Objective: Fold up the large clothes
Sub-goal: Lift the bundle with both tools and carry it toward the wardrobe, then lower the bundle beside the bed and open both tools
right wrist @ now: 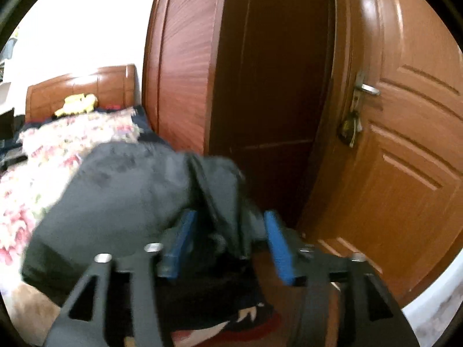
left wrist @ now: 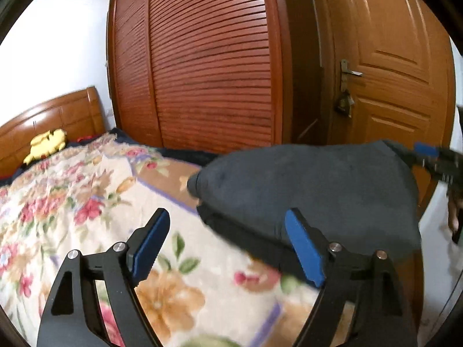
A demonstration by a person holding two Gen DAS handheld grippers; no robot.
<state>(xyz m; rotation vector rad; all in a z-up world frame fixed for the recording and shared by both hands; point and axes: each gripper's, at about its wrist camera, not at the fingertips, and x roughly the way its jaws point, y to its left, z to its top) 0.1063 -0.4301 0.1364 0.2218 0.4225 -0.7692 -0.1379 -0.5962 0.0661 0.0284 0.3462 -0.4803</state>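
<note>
Okay, both jaws wide now. Left gripper [left wrist: 228, 248] gaping, nothing between its pads, hanging over the floral bedspread [left wrist: 86, 202] just short of the dark garment [left wrist: 318, 190]. Right gripper [right wrist: 228, 245] also spread, and a fold of that garment [right wrist: 121, 196] droops between its fingers, but the pads don't seem to press on it; loose, I'd say, not gripped.

Garment sits on the bed's near corner, the end away from the headboard [left wrist: 58, 115], next to the wardrobe [left wrist: 202, 57] and door [left wrist: 390, 72]. From left cam it reads as a doubled slab w/ a thick layered edge toward me, so I judge at least one fold is in. Prob. more to go: it looks bulky, one end bunched, edges not squared.

Hard to call: right cam is blurred, so can't tell how tidy the bunched part is. Garment type unclear, sleeves or legs not visible. Its far side & right end are cut off by the right gripper's fingers, and the yellow plush [left wrist: 46, 144] by the headboard is too soft to ID.
</note>
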